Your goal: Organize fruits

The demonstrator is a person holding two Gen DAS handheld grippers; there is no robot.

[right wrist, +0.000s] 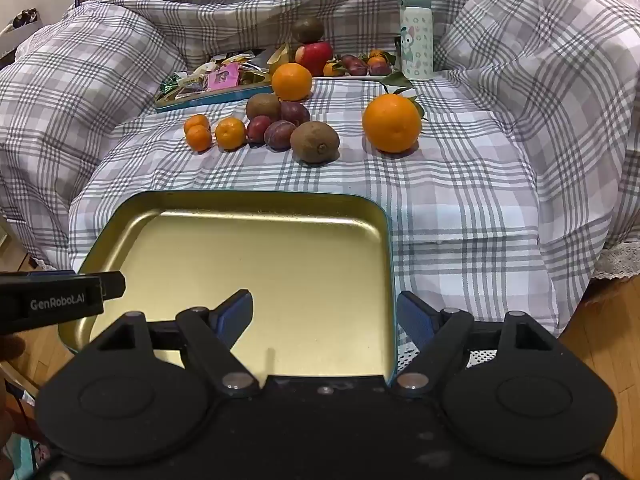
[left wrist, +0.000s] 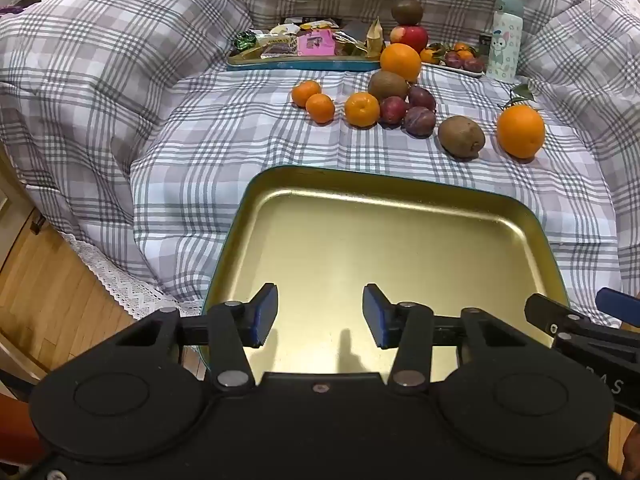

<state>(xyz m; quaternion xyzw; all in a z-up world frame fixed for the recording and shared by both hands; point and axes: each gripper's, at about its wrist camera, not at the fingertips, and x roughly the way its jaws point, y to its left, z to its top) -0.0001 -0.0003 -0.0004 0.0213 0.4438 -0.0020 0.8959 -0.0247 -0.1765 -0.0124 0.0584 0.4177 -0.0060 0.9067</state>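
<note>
Gold metal tray empty, directly under left gripper; jaws wide, nothing between. Ahead: mandarins, plums, kiwi; orange ahead-right.

Right wrist: right gripper jaws wide, empty, over tray's right edge. Kiwi straight ahead, orange slightly right. Orange likely firm, heavy: grip across middle. Plums probably soft, slick: gentle squeeze. Far plate fruit too small to tell.

"GenRobot.AI" on left gripper
</note>
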